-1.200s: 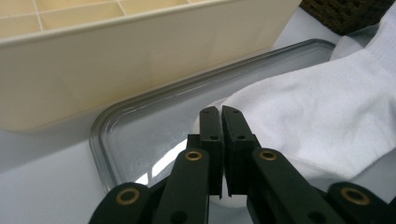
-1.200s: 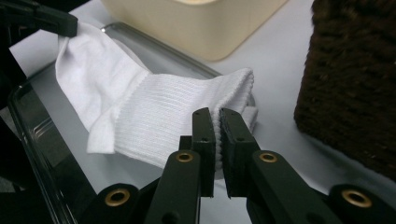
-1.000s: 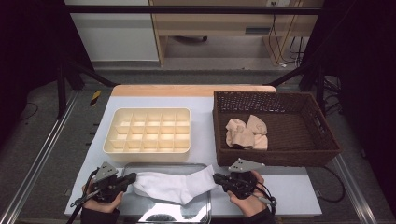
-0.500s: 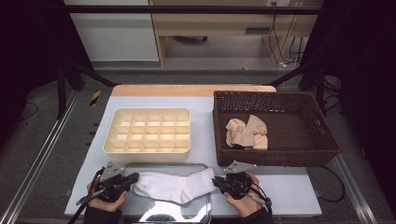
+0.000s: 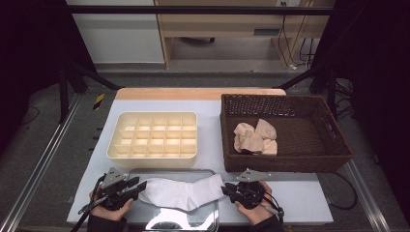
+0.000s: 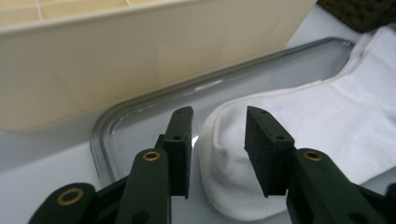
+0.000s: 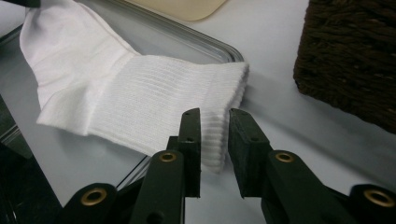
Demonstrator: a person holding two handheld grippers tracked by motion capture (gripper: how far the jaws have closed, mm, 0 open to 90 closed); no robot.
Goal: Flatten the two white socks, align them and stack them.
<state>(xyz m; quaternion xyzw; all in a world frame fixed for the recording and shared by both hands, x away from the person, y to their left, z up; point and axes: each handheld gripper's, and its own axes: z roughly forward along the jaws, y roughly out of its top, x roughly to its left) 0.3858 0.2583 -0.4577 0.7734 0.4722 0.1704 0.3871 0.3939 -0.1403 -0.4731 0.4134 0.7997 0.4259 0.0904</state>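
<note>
A white sock [image 5: 181, 193] lies flat across a shiny metal tray [image 5: 169, 171] at the table's near edge. My left gripper [image 5: 140, 187] is at the toe end. In the left gripper view its jaws have just been opening and stand apart around the toe [image 6: 224, 186], with the pads off the cloth. My right gripper [image 5: 225, 189] is at the cuff end. Its jaws have just been opening too, and the ribbed cuff [image 7: 219, 126] sits loosely in the gap between them. A hand holds each gripper.
A cream divided organiser box [image 5: 154, 135] stands just beyond the tray. To the right is a dark wicker basket [image 5: 290, 162] holding beige socks [image 5: 255, 137]. The table's near edge is close under both hands.
Both grippers have parted their jaws and let go of the sock's ends. Both hands have drawn slightly towards the near edge. The sock still lies on the tray.
</note>
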